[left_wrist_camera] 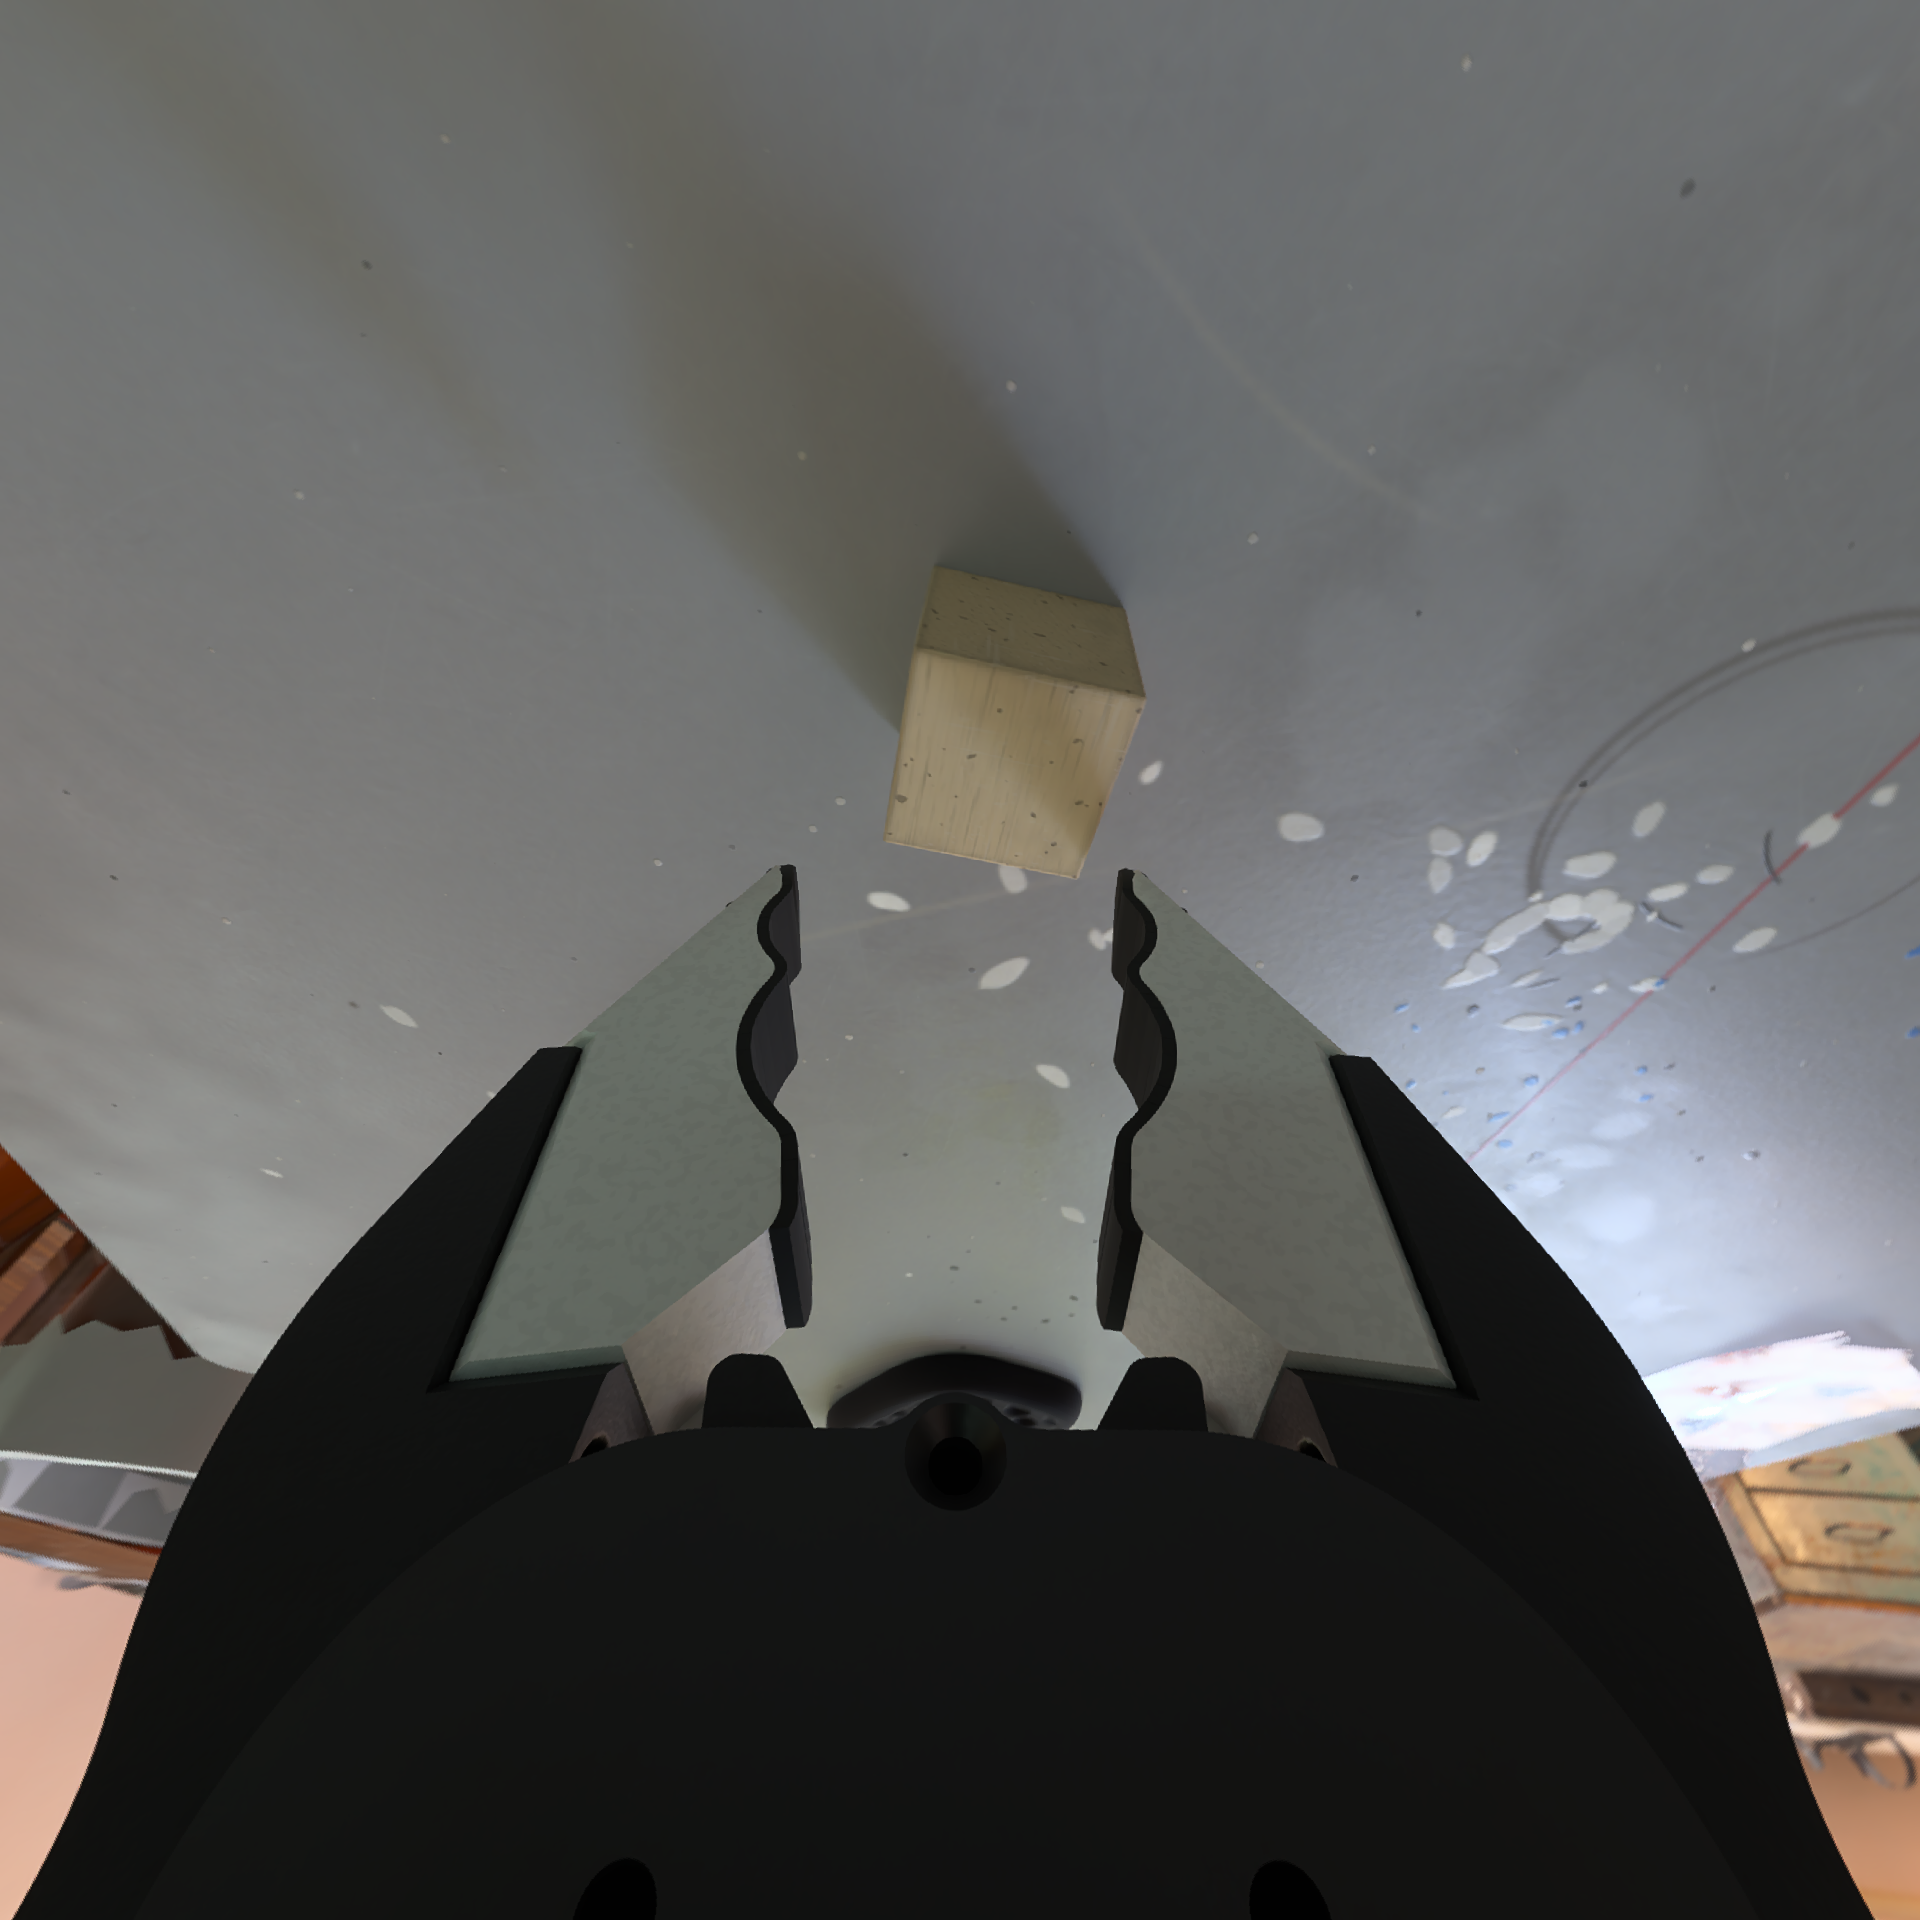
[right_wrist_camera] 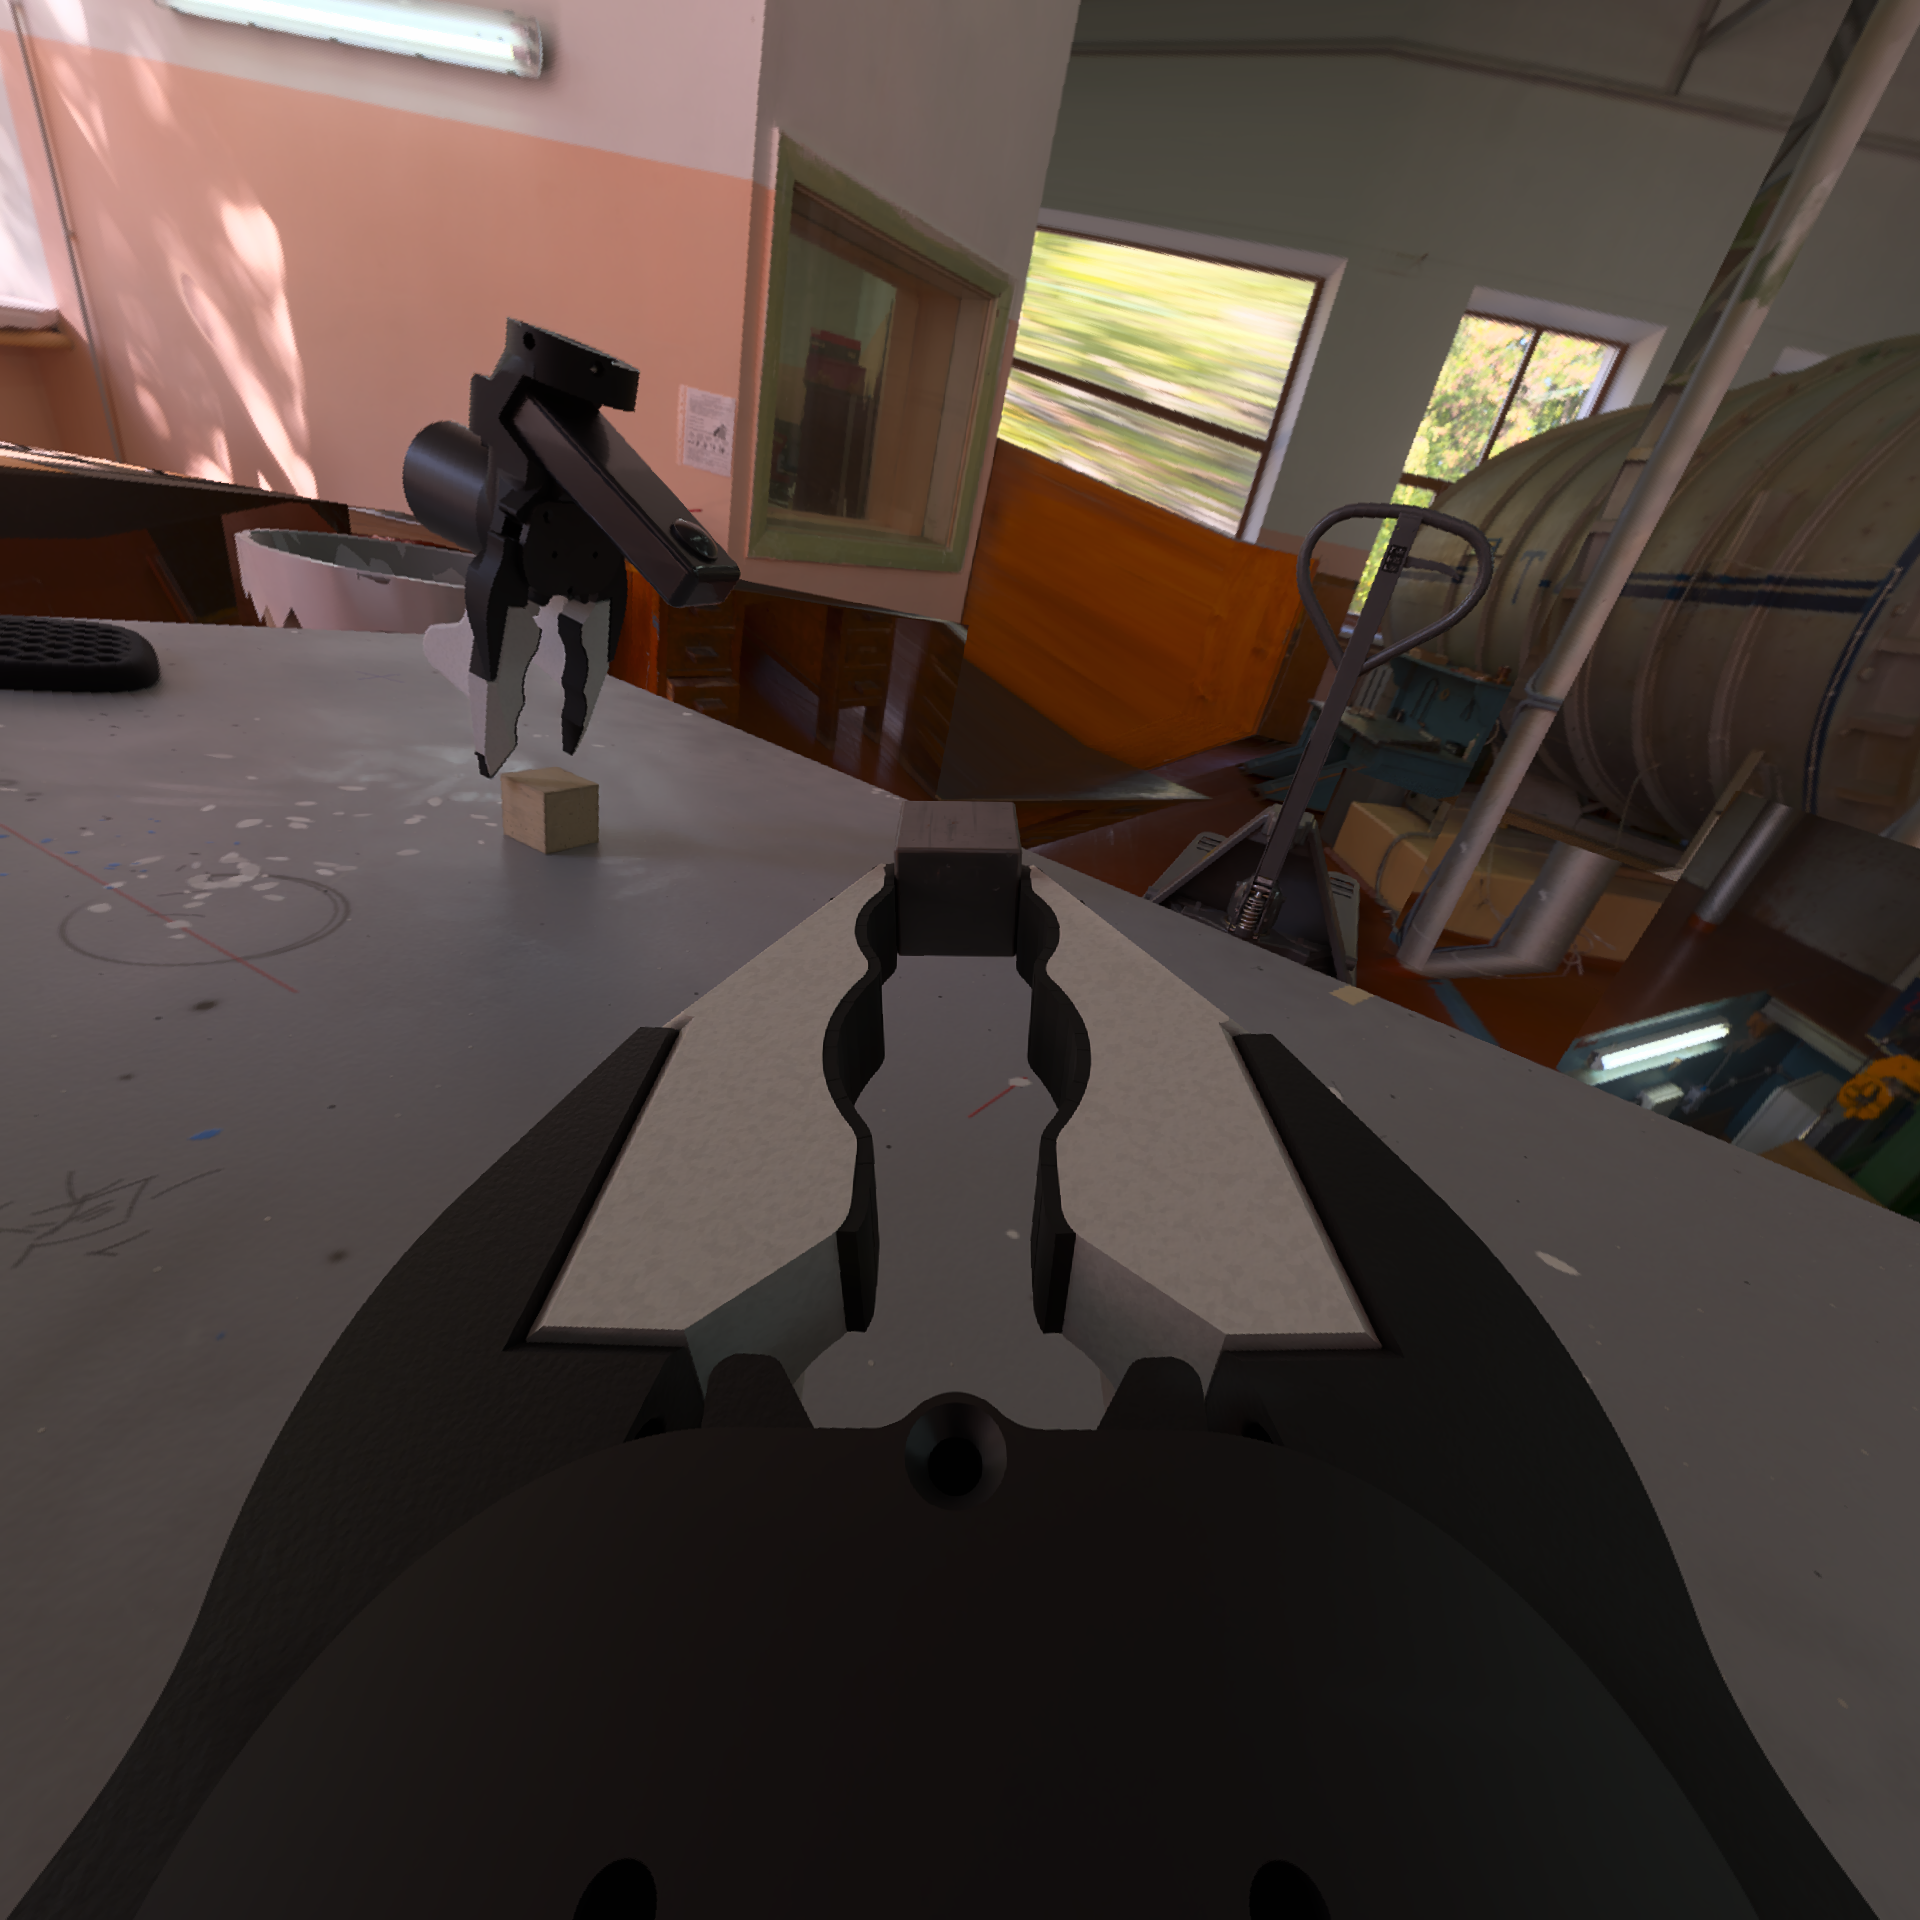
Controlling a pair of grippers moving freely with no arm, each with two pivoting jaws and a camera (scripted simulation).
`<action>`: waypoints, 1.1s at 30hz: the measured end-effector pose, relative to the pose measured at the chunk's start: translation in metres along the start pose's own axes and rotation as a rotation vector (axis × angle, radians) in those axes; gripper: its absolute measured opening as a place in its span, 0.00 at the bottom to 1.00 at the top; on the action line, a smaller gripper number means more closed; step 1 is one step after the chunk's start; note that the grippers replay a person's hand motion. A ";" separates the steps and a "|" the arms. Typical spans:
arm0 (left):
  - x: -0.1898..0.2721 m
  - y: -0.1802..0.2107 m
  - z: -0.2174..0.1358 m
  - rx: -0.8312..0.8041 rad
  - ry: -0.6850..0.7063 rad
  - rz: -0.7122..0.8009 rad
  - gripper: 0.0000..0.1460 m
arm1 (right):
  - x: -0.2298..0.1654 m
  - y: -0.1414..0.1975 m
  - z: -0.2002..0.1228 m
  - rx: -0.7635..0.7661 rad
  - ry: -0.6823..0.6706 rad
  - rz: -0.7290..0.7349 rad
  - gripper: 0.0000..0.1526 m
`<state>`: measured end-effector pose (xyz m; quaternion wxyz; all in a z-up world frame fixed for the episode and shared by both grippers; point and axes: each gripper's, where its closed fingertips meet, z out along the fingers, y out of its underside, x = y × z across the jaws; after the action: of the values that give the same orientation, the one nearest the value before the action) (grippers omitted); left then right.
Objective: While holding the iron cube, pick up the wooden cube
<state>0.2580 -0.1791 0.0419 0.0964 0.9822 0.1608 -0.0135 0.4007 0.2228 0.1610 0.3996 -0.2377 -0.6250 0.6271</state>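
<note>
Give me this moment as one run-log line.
right gripper: shut on iron cube, off table | left gripper: open, above wooden cube, not touching | wooden cube: on table

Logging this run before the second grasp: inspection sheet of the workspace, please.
Surface: grey table, flecked with white and blue paint, a drawn circle and a thin red line.
Job's things: wooden cube sits on the table, free; iron cube is clamped at the tips of the right gripper, off the table.
Clutter: black perforated pad at the far left edge.
Grippers: left gripper has its jaws open, just above the wooden cube and not touching it; right gripper shut on the iron cube.
Cables: nothing seen.
Surroundings: workshop with pink wall, windows, pallet jack, large tank.
</note>
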 end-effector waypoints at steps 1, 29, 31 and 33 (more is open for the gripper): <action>0.001 0.001 0.000 -0.014 0.001 0.016 0.42 | 0.000 0.001 0.000 -0.004 -0.002 -0.001 0.14; 0.001 0.005 0.000 0.010 0.053 -0.068 0.38 | -0.013 0.017 0.005 -0.075 -0.048 -0.045 0.14; -0.003 0.002 -0.003 0.040 0.013 -0.075 0.33 | -0.014 0.017 0.005 -0.076 -0.049 -0.048 0.14; -0.005 0.000 -0.005 0.066 0.008 -0.088 0.33 | -0.014 0.017 0.005 -0.077 -0.049 -0.051 0.14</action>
<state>0.2532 -0.1801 0.0476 0.0628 0.9769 0.2035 -0.0190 0.4010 0.2104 0.1420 0.3905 -0.2217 -0.6641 0.5978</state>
